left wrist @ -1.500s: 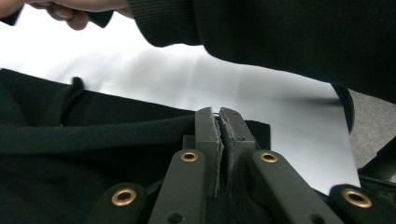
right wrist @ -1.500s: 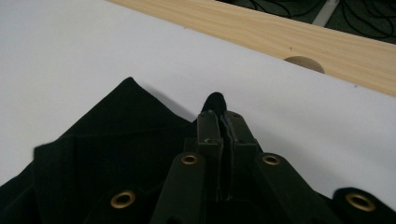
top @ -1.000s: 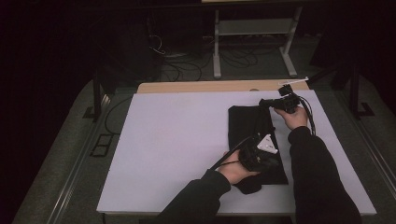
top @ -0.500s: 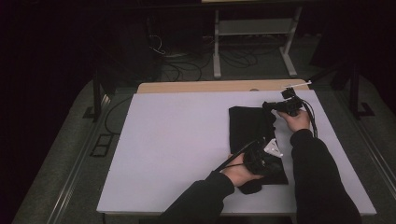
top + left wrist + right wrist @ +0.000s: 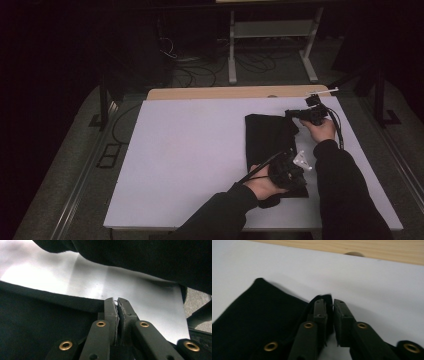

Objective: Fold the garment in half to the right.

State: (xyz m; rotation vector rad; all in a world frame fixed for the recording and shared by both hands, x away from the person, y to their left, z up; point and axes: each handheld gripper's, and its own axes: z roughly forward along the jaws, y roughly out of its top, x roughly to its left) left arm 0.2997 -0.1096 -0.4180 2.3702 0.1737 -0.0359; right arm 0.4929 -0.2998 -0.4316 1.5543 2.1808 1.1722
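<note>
A black cloth [image 5: 267, 135] lies flat on the right half of the white table [image 5: 190, 150]. My left gripper [image 5: 299, 174] rests low over the cloth's near right corner. In the left gripper view its jaws [image 5: 117, 302] are shut, and the cloth's [image 5: 37, 327] edge runs right into them. My right gripper [image 5: 291, 114] sits at the cloth's far right corner. Its jaws [image 5: 329, 302] have just been opening and show a narrow gap. A fold of the cloth [image 5: 257, 310] hangs against the left jaw, no longer pinched.
A wooden strip [image 5: 225, 93] borders the table's far edge, also seen in the right gripper view [image 5: 362, 247]. The person's right sleeve [image 5: 150, 260] crosses just beyond the left gripper. Cables and a metal stand [image 5: 270, 30] are on the dark floor behind.
The left hand has slid a little toward the near right with the cloth's corner. The right gripper has stayed at the far corner.
</note>
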